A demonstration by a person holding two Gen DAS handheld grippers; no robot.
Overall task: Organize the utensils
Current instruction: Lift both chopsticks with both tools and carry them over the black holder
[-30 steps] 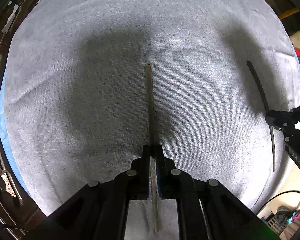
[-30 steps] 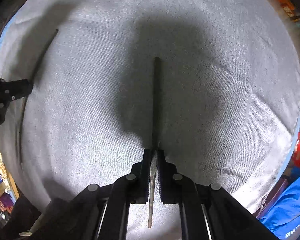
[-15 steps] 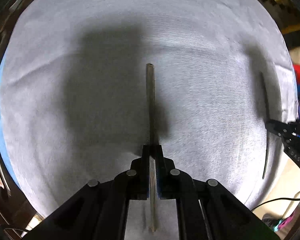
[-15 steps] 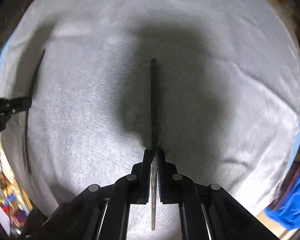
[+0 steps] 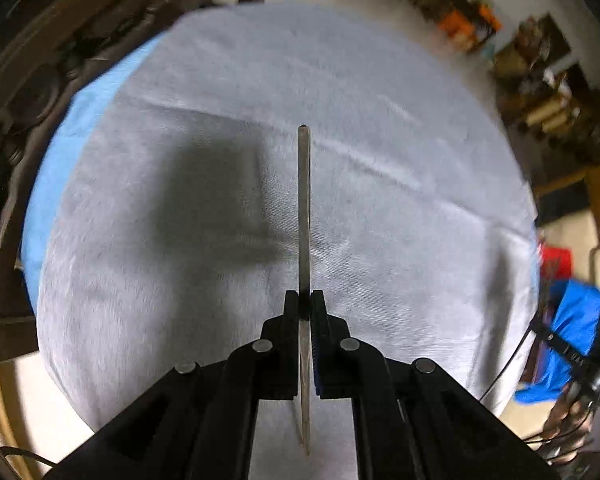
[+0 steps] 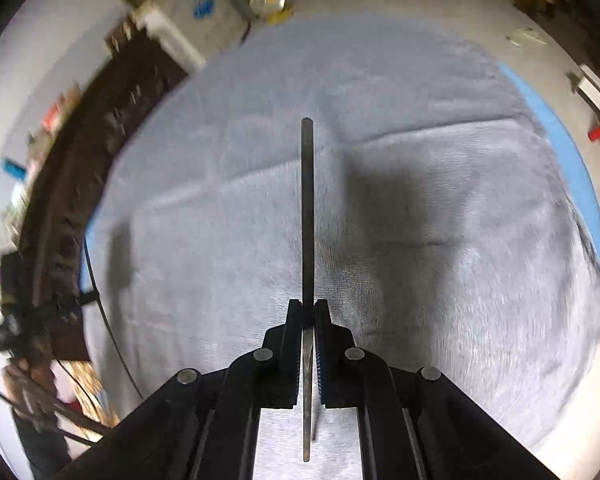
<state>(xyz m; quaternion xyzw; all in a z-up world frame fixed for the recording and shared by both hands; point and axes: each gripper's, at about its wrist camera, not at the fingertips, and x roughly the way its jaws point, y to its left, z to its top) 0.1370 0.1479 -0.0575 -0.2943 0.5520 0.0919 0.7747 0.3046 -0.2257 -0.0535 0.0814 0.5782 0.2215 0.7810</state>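
The left tongs are closed on a thin metal utensil, and the right tongs are closed on a dark utensil, both above the grey cloth on the tabletop.

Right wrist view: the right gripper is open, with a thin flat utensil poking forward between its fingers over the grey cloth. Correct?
Not quite. The right gripper is shut on the utensil, not open: in the right wrist view both fingers press against its sides. The rest holds: the utensil is thin and flat and points forward over the grey cloth.
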